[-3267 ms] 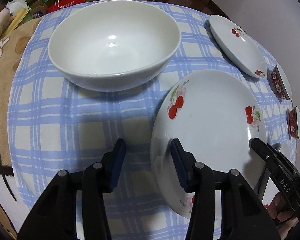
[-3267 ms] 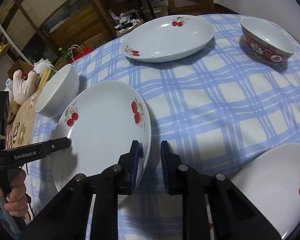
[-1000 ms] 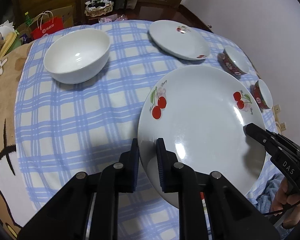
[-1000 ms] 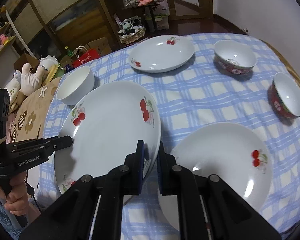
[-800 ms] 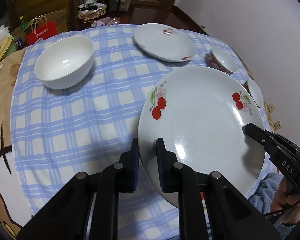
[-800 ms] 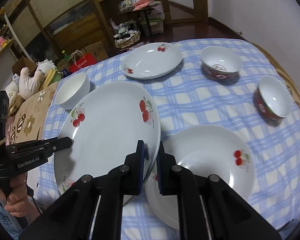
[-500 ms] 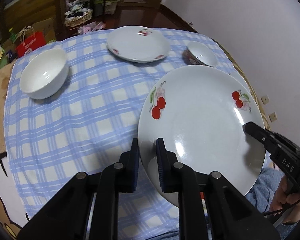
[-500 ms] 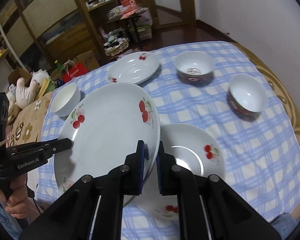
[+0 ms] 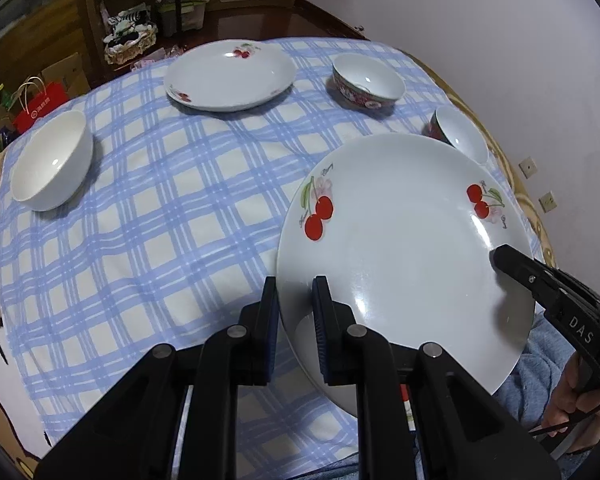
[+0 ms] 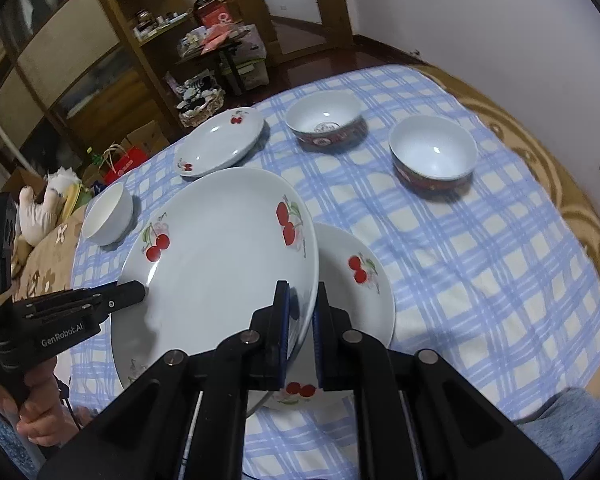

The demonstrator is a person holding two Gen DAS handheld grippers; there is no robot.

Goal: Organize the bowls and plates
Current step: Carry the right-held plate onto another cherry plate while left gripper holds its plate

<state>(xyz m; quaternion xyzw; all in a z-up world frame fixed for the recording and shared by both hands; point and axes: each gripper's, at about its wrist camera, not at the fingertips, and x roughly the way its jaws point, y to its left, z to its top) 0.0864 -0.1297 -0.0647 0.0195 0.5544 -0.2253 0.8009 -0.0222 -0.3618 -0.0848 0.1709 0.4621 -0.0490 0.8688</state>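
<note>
Both grippers hold one large white cherry plate [image 9: 400,232] in the air above the table; it also shows in the right wrist view [image 10: 220,252]. My left gripper [image 9: 296,304] is shut on its left rim. My right gripper [image 10: 300,308] is shut on its right rim. A second cherry plate [image 10: 356,280] lies on the cloth under its right edge. A third cherry plate [image 9: 230,74] lies at the far side. A plain white bowl [image 9: 50,160] stands at the left. Two red-patterned bowls [image 10: 324,120] [image 10: 434,156] stand at the far right.
The round table has a blue checked cloth [image 9: 160,208] over a tan patterned cover [image 10: 572,184]. Wooden shelves [image 10: 100,60], a red bag [image 9: 38,102] and a basket [image 9: 130,38] stand beyond the far edge. A stuffed toy [image 10: 40,208] lies at the left.
Both grippers closed on the plate's rims and lifted it off the cloth. Over the last second it has risen and moved right, over the second cherry plate.
</note>
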